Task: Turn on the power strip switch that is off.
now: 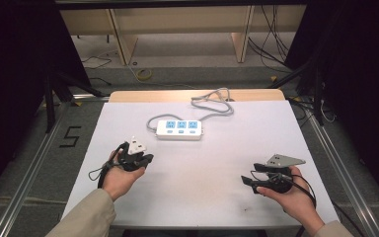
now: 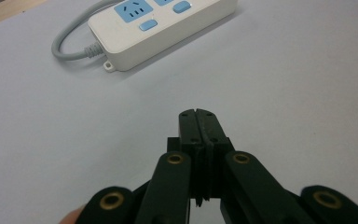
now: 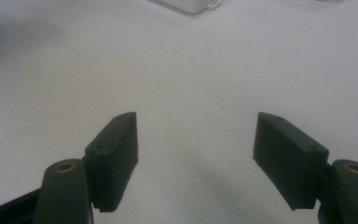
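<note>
2 grippers are hovering low over the white table (image 1: 187, 197): the left gripper (image 2: 199, 122) is pressing its jaws together on nothing, while the right gripper (image 3: 196, 154) is holding its jaws wide apart. Lying flat toward the far middle of the table, nearer the left gripper, the power strip (image 1: 179, 130) is running its long axis left to right, sockets facing up, with its grey cable (image 1: 212, 104) trailing off behind. It is looking rigid, light and smooth, so pinching across its narrow sides is probably safest.
</note>
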The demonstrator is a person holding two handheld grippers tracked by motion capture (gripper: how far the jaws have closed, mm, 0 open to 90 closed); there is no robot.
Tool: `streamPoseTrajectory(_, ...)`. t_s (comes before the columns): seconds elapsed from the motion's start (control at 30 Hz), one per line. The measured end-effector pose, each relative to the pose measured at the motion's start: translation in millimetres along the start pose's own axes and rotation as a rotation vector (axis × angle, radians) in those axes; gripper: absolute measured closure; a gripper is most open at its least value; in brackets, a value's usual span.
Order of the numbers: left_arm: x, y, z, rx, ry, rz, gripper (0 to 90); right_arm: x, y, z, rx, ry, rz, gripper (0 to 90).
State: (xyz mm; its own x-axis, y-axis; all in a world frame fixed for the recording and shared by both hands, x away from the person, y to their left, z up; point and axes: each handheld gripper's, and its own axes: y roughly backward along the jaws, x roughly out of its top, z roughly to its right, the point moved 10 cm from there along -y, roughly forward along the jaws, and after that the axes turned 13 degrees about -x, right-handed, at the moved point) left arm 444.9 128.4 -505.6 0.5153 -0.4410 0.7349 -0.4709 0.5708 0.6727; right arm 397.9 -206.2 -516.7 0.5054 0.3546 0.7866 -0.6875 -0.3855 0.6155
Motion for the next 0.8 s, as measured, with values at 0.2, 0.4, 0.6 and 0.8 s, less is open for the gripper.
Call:
streamPoseTrajectory(0.2, 5.5, -4.1, 0.7, -0.004, -0.004, -0.003, 89.9, -0.5, -0.4, 0.3, -0.001, -0.001, -0.004, 31.2)
streamPoseTrajectory(0.4, 11.1, -8.5, 1.3, -0.005, 0.001, 0.006, 89.9, -0.5, -0.2, 0.4, -0.002, -0.004, -0.004, 31.2)
streamPoseTrajectory(0.6, 14.9, -12.6, 1.0, -0.008, -0.005, -0.001, 89.9, -0.7, -0.3, 0.3, -0.003, -0.002, -0.005, 31.1)
streamPoseTrajectory(0.8, 18.8, -14.9, 1.1, -0.005, -0.011, 0.001, 89.9, -0.8, -0.8, 0.4, -0.001, -0.004, -0.006, 31.2)
